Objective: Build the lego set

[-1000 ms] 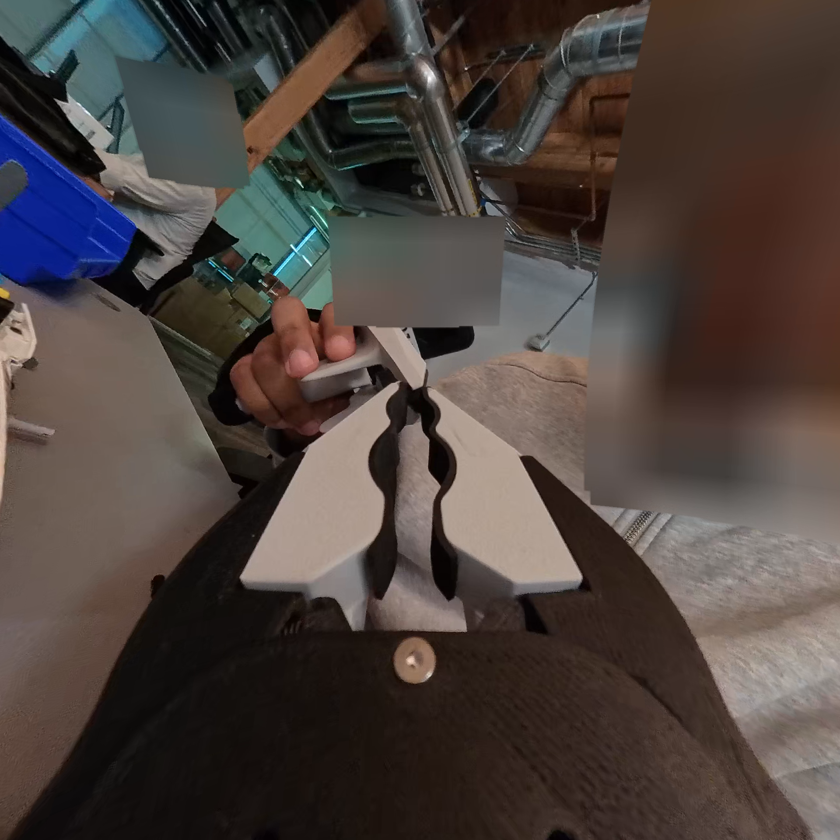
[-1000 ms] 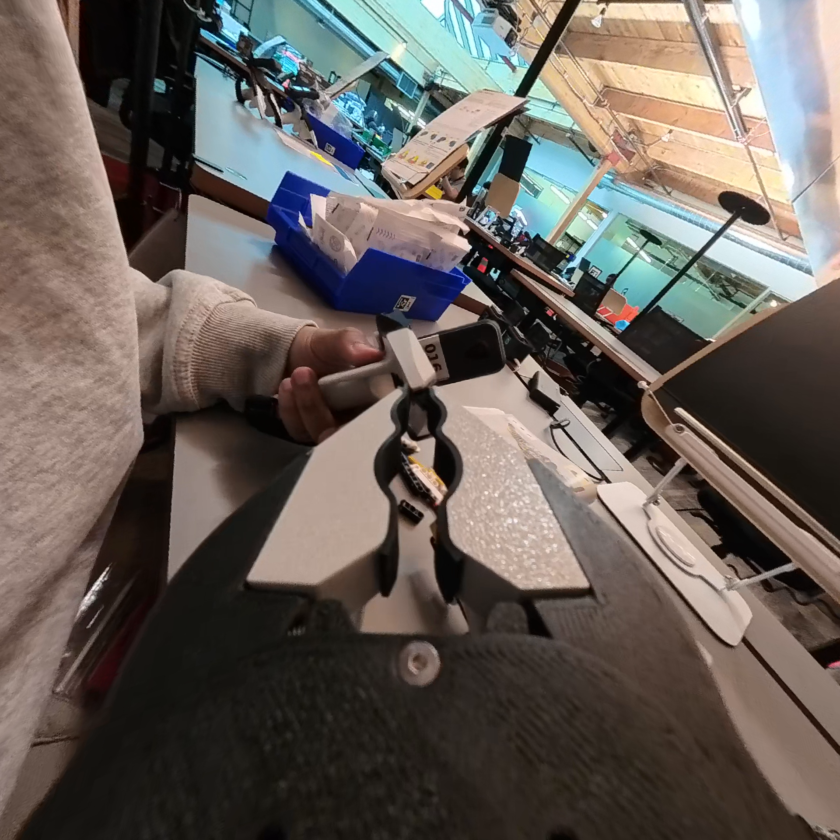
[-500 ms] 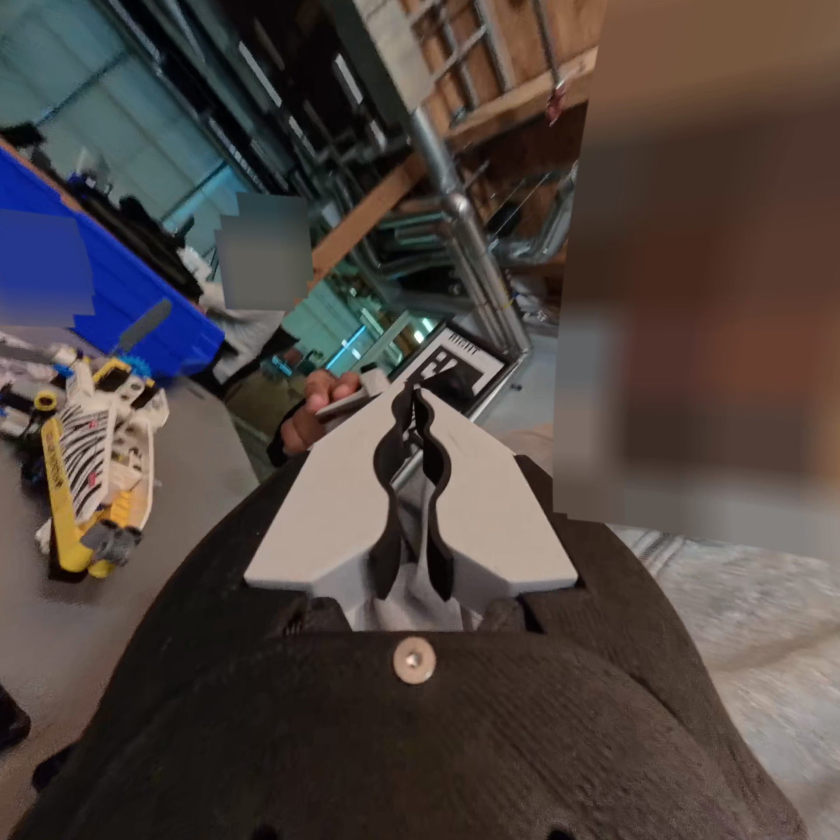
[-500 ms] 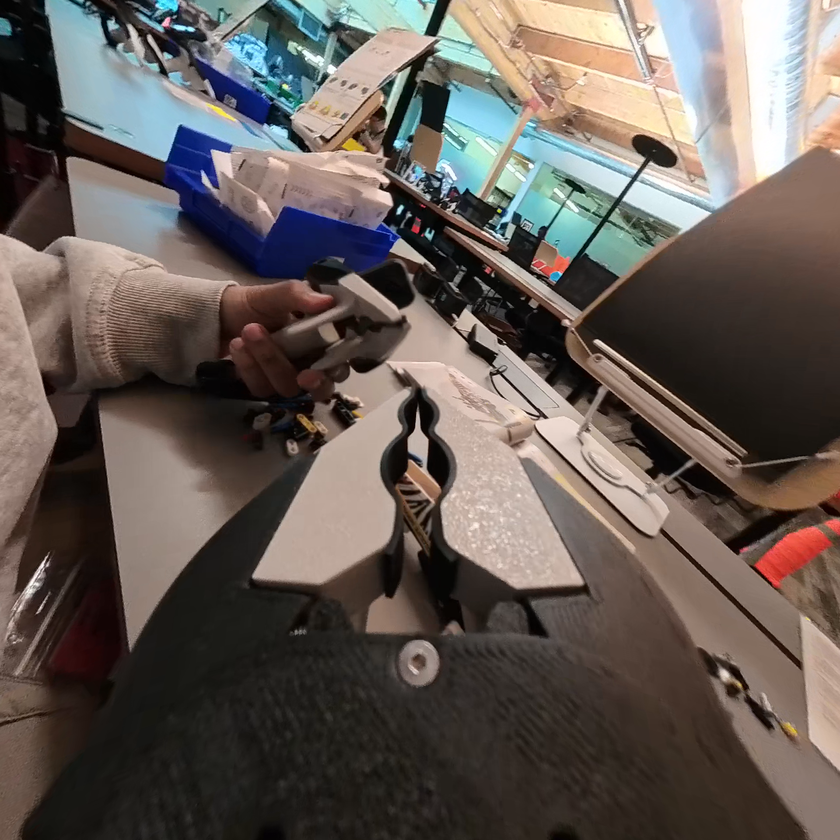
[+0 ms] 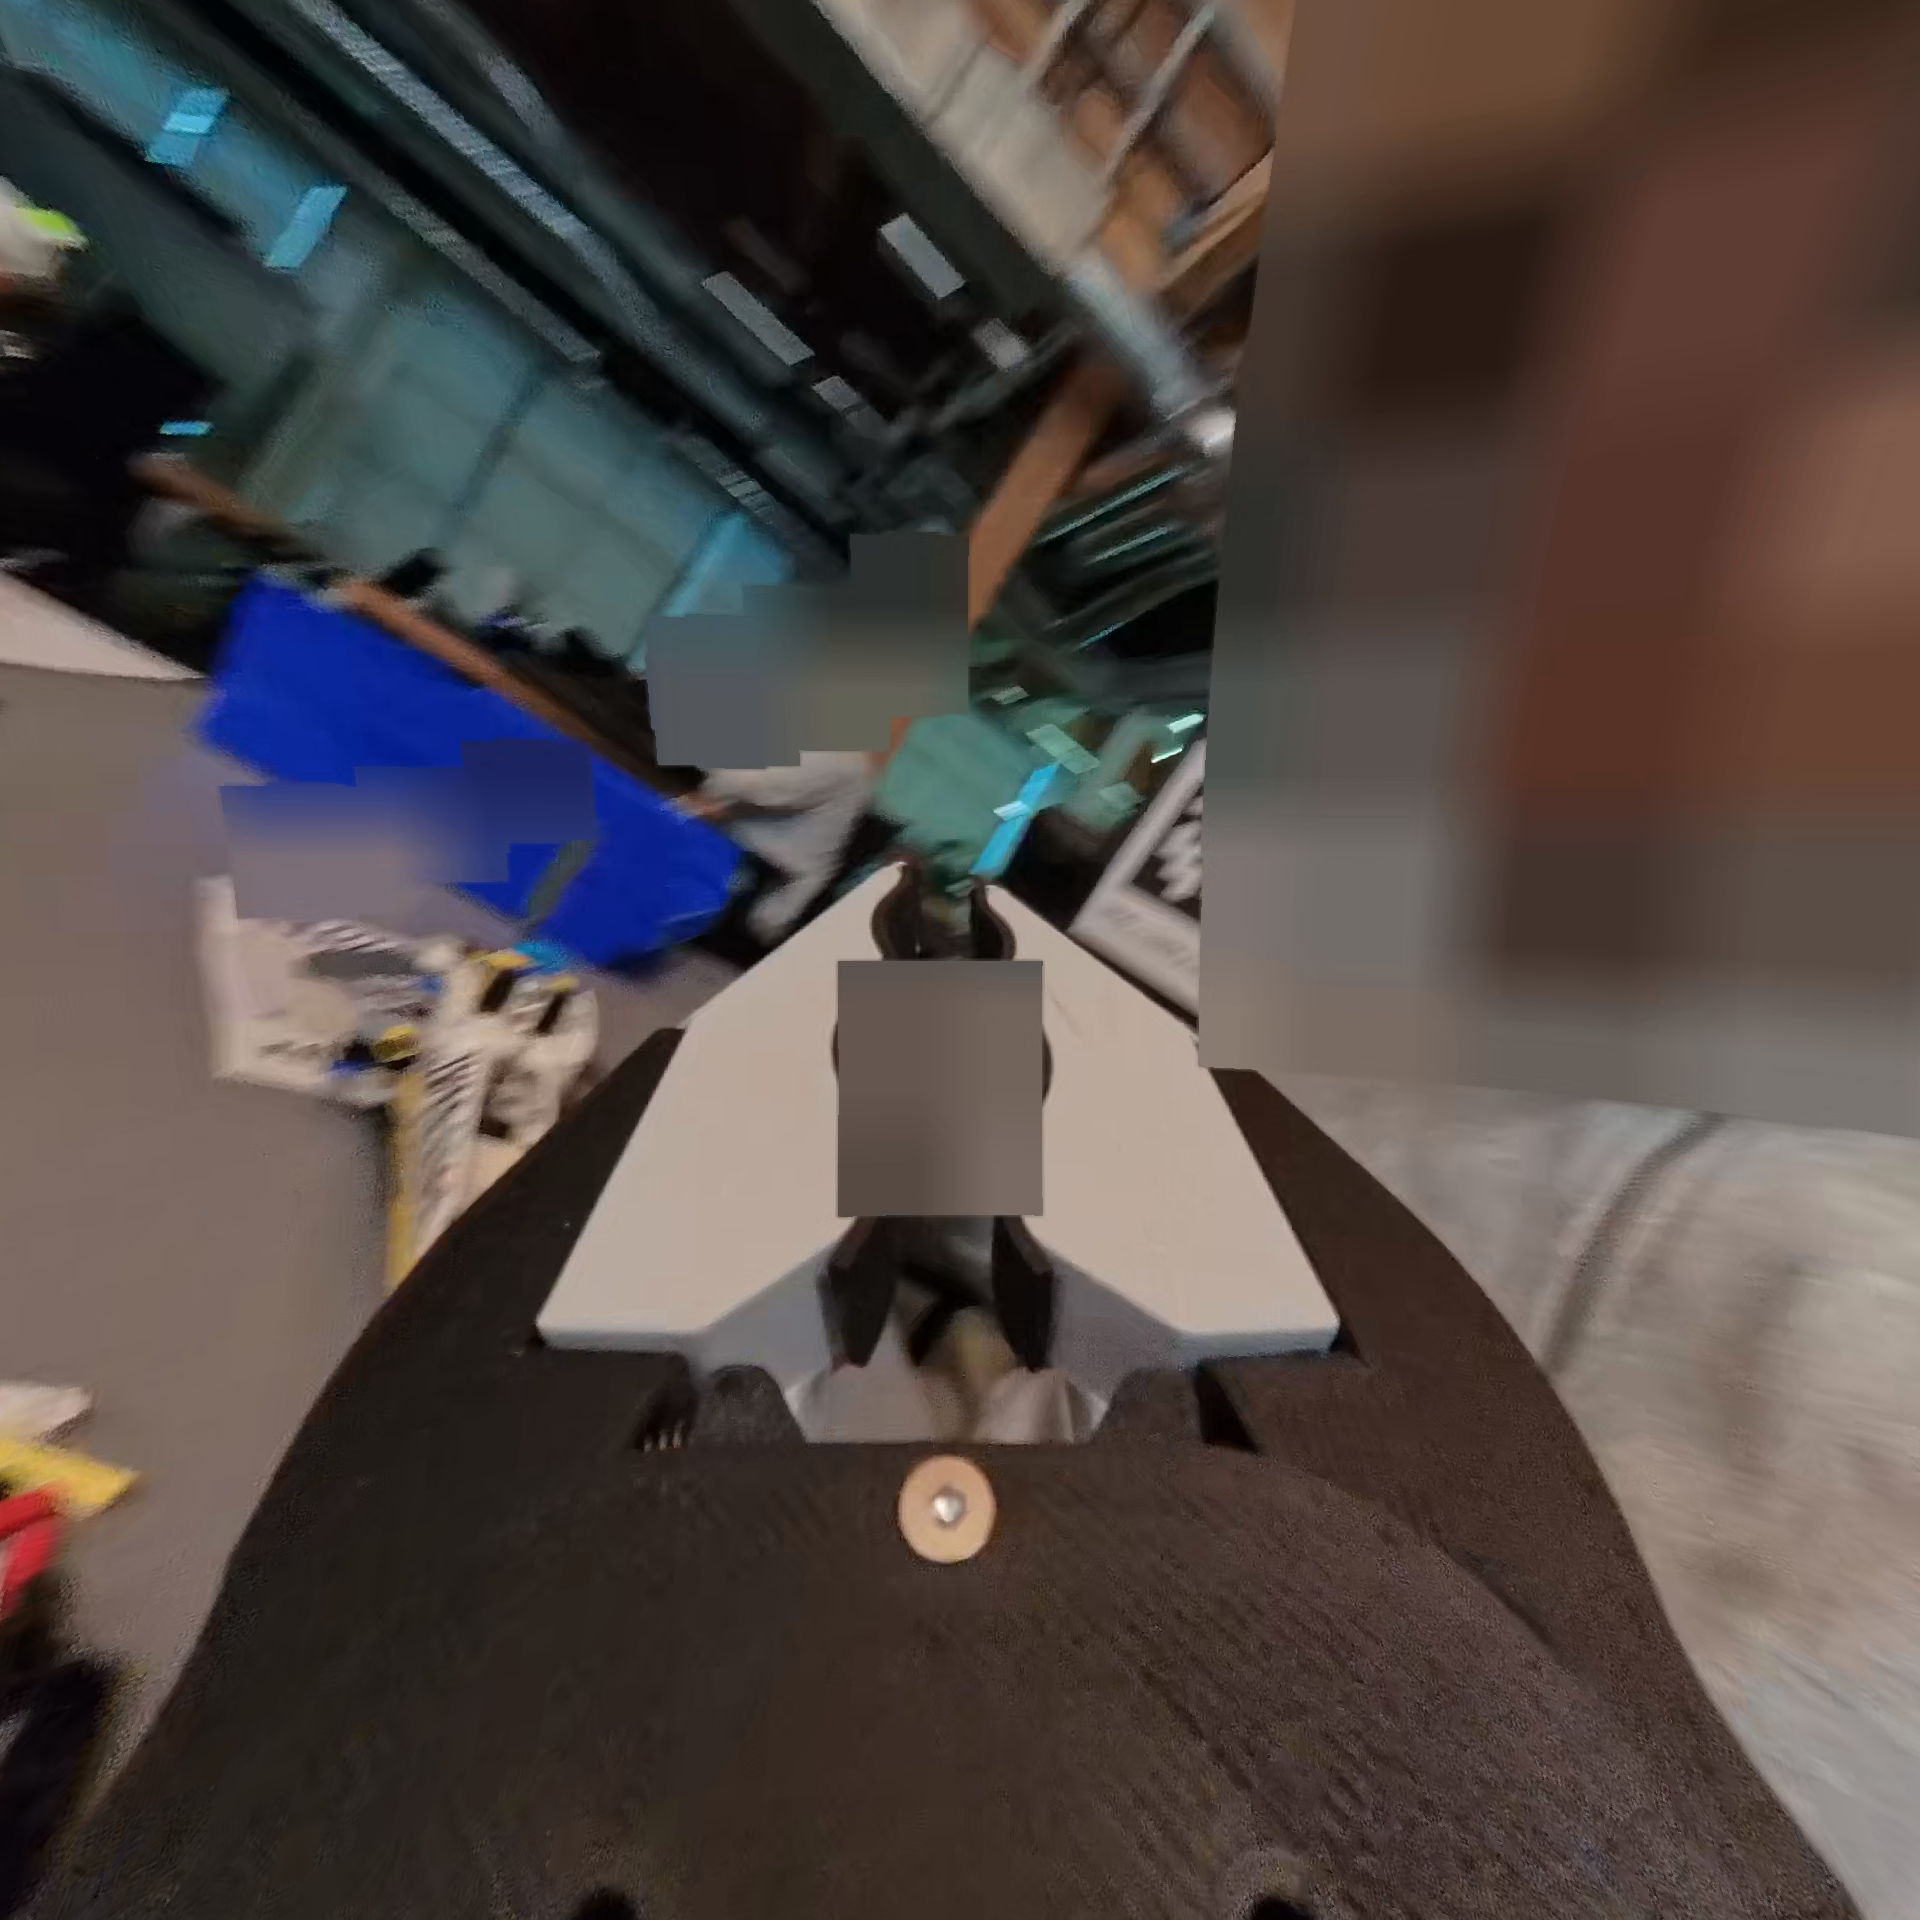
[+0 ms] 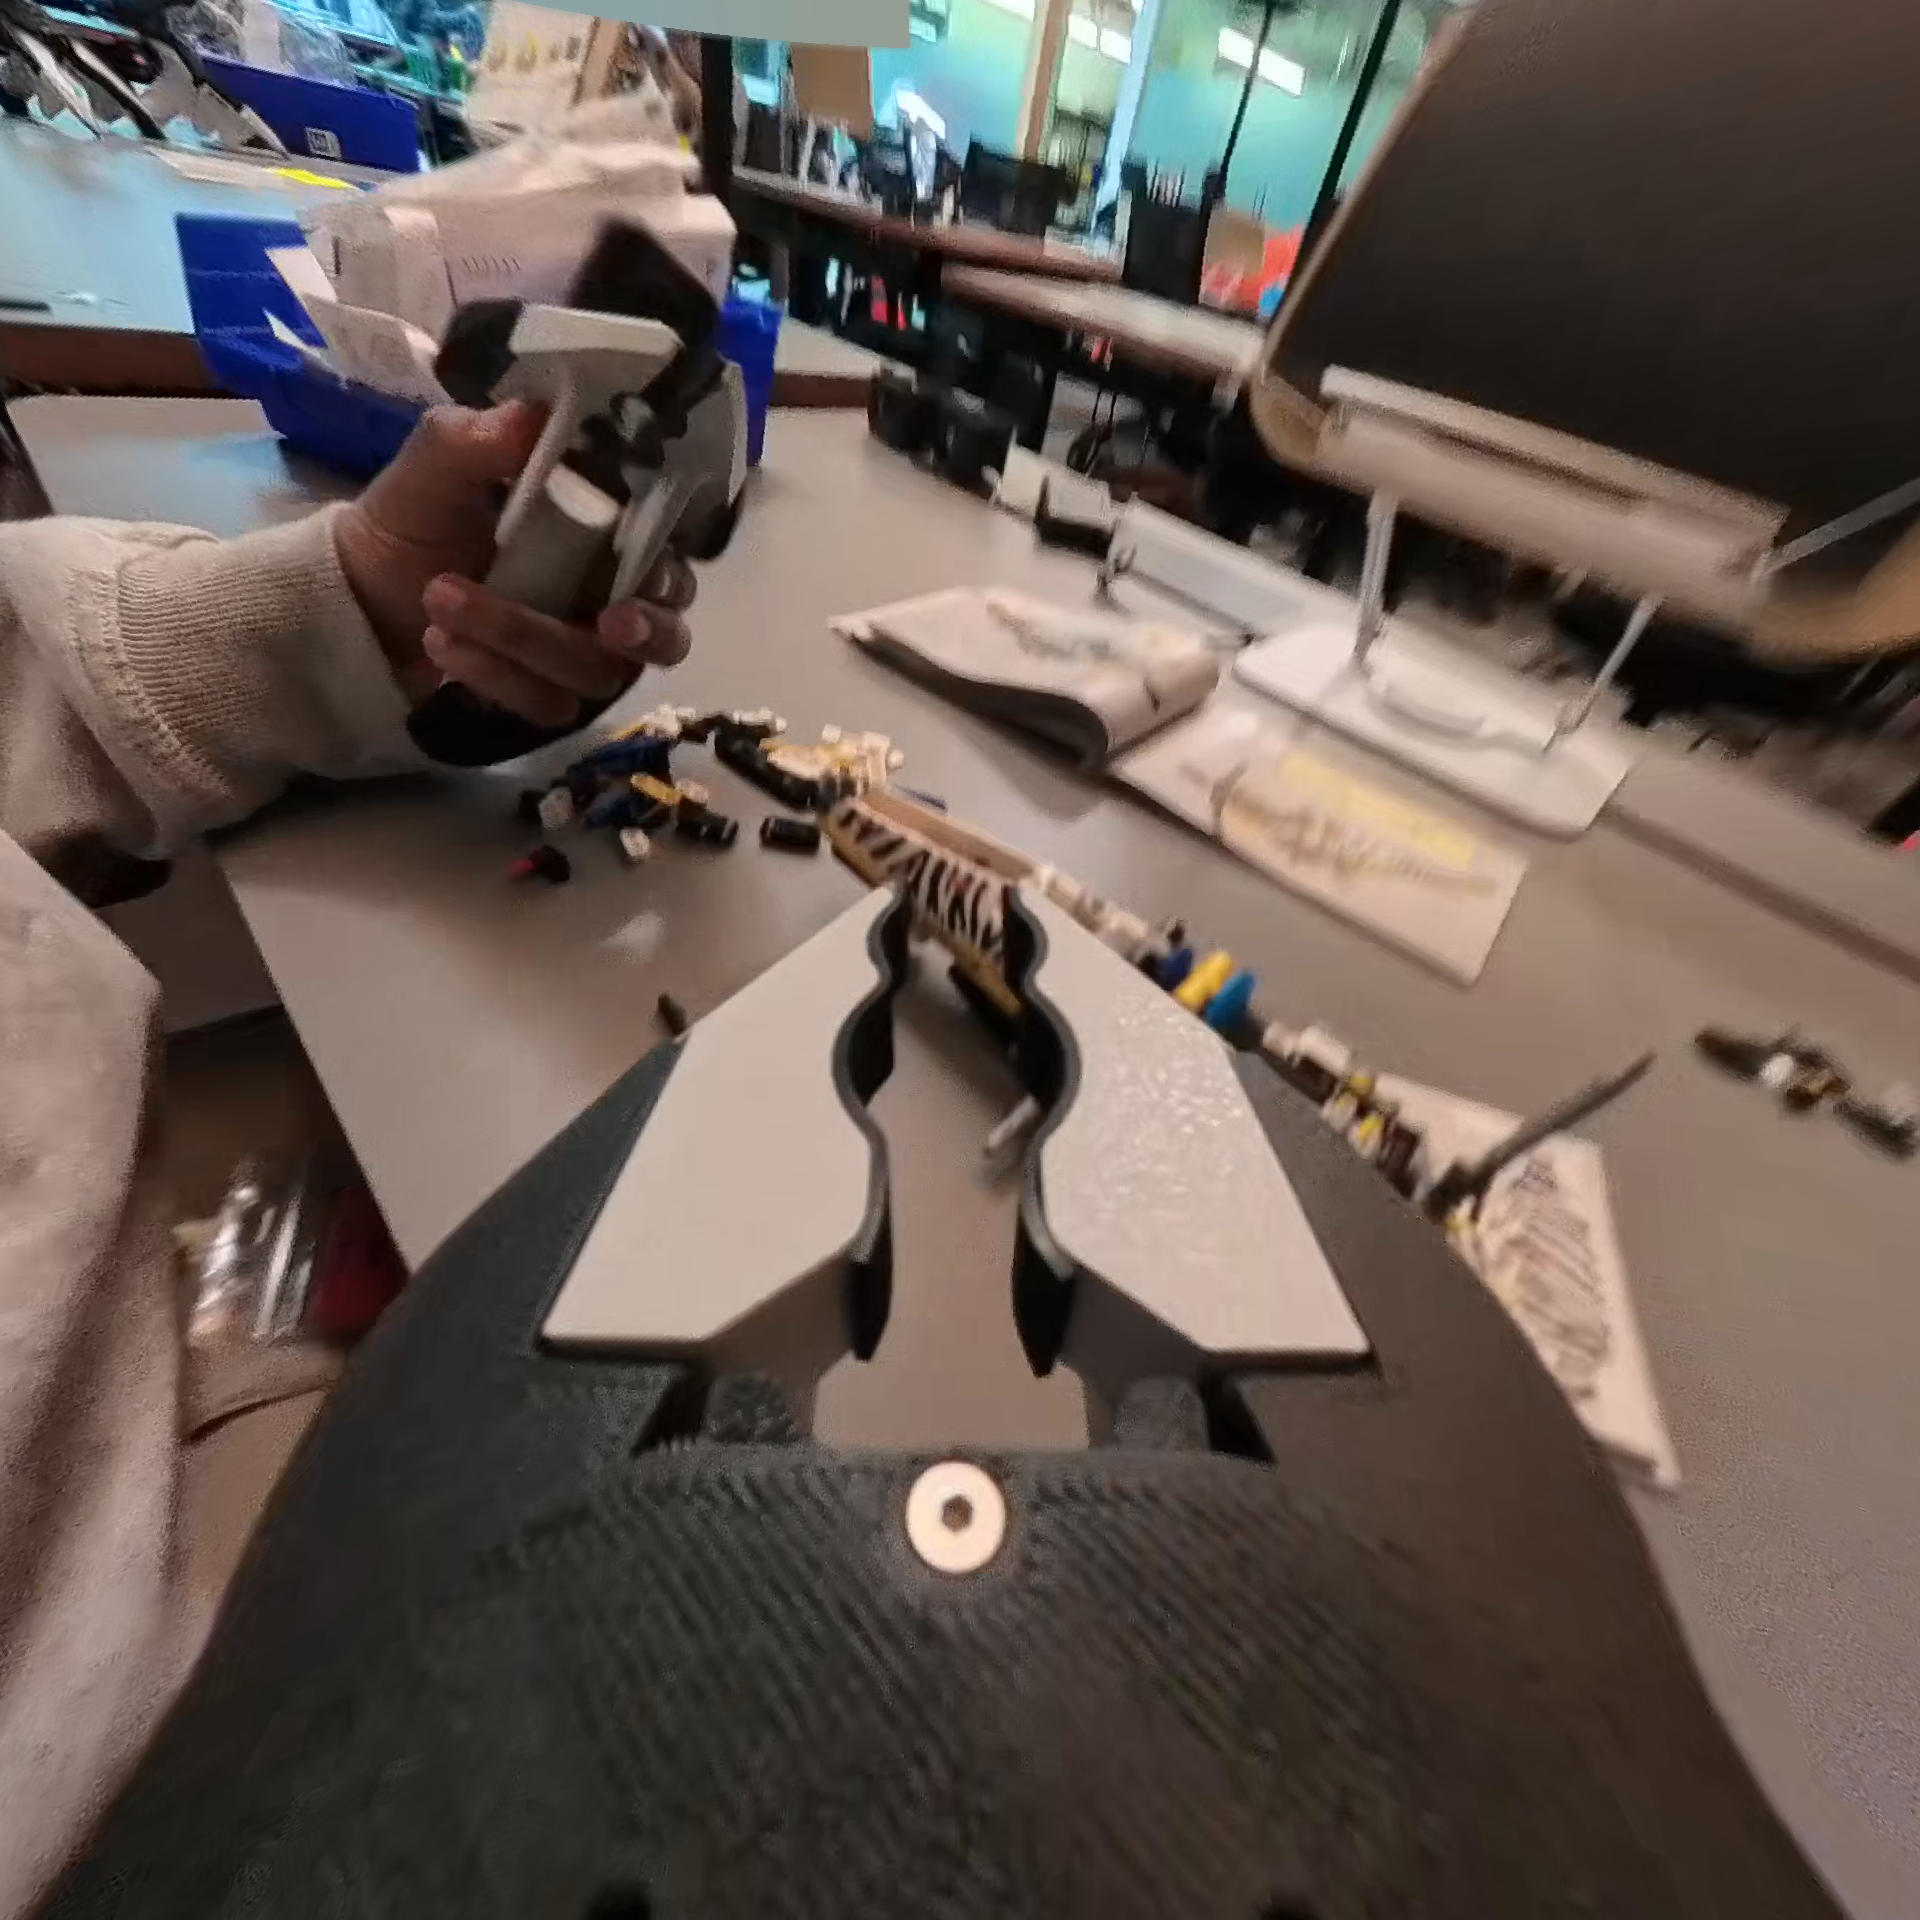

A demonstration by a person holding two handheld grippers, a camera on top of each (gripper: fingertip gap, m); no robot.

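Observation:
A long lego model (image 6: 935, 883) with a yellow, black-and-white striped panel lies on the grey table (image 6: 468, 987). My right gripper (image 6: 958, 920) is open and empty, low over the table, with the striped panel just beyond its tips. Loose small lego pieces (image 6: 655, 805) lie to the far left of the model. My left gripper (image 5: 940, 909) is slightly open with nothing seen in it; a mosaic patch covers most of its gap. A hand holds it up in the right wrist view (image 6: 665, 436), above the loose pieces. The model (image 5: 457, 1049) shows blurred to its left.
A blue bin (image 6: 260, 343) of white bags stands at the back left. An instruction booklet (image 6: 1351, 831) and a screen on a white stand (image 6: 1558, 260) are behind the model. More small pieces (image 6: 1818, 1086) lie far right. A grey sleeve (image 6: 156, 665) is at left.
Both views have swung down toward the table and the model. My right gripper has opened from shut. My left gripper has parted a little, and its hand has risen.

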